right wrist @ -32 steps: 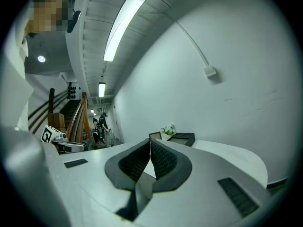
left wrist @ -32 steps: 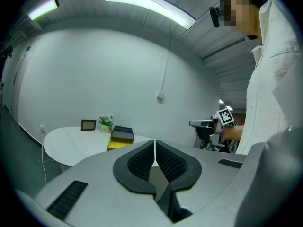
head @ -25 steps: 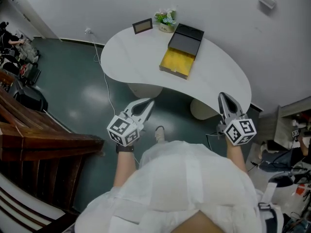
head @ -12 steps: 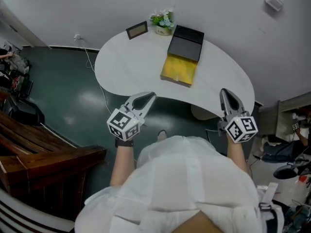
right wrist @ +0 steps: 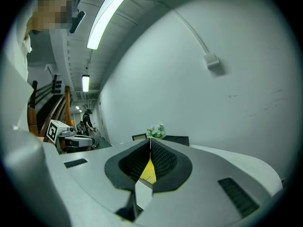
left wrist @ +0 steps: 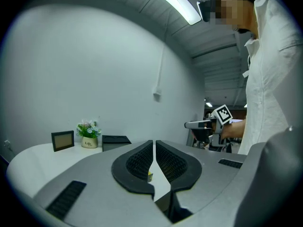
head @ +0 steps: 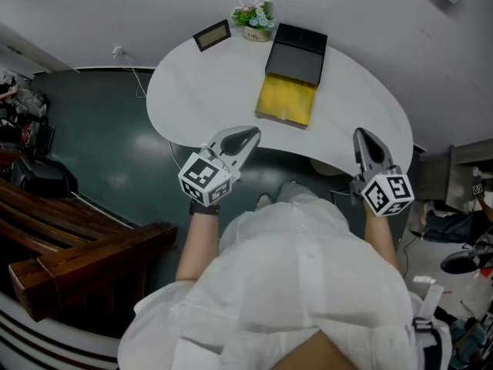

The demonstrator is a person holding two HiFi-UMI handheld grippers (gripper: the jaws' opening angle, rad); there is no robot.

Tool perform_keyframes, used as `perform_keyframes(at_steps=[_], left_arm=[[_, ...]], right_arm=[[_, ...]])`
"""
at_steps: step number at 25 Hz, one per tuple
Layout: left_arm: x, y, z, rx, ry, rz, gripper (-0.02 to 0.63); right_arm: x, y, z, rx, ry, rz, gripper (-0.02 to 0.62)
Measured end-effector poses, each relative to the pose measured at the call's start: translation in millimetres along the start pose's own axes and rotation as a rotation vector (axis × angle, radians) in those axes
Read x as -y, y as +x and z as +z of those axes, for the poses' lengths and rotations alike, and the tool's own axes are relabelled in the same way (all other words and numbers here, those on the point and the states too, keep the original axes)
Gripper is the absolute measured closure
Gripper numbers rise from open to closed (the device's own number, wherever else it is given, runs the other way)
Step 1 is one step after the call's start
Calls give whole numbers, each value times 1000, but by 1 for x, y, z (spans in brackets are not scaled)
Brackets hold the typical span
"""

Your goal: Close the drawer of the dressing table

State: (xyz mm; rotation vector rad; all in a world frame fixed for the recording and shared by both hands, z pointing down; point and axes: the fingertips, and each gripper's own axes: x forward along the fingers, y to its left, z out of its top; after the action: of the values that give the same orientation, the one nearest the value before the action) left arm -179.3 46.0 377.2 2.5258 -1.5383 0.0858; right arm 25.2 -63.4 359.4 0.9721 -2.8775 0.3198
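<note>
Drawer (head: 286, 102) lined yellow juts from black box (head: 297, 52) on kidney-shaped white table (head: 204, 83)

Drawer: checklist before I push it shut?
1. Drawer open, yellow inside showing, pulled out of the black box toward the person: ok.
2. Nothing stands on the table in front of the drawer face: ok.
3. Left gripper jaws together, nothing between them: ok.
4. Right gripper jaws together, empty, yellow drawer straight ahead in its view: ok.
5. Contact with the drawer face: not ok. Both grippers are short of it, at the table's near edge.
6. Photo frame and flower pot stand at the box's far end, apart from the drawer: ok.
</note>
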Motion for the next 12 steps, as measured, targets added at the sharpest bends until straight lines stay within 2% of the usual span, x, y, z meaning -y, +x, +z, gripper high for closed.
perform_keyframes(at_steps=[6, 12], left_arm=[[-3, 36, 5, -62, 60, -39, 588], [-13, 76, 1, -140, 160, -78, 586]], right_arm=[[29, 6, 10, 15, 16, -8, 584], [61, 4, 12, 18, 26, -35, 584]])
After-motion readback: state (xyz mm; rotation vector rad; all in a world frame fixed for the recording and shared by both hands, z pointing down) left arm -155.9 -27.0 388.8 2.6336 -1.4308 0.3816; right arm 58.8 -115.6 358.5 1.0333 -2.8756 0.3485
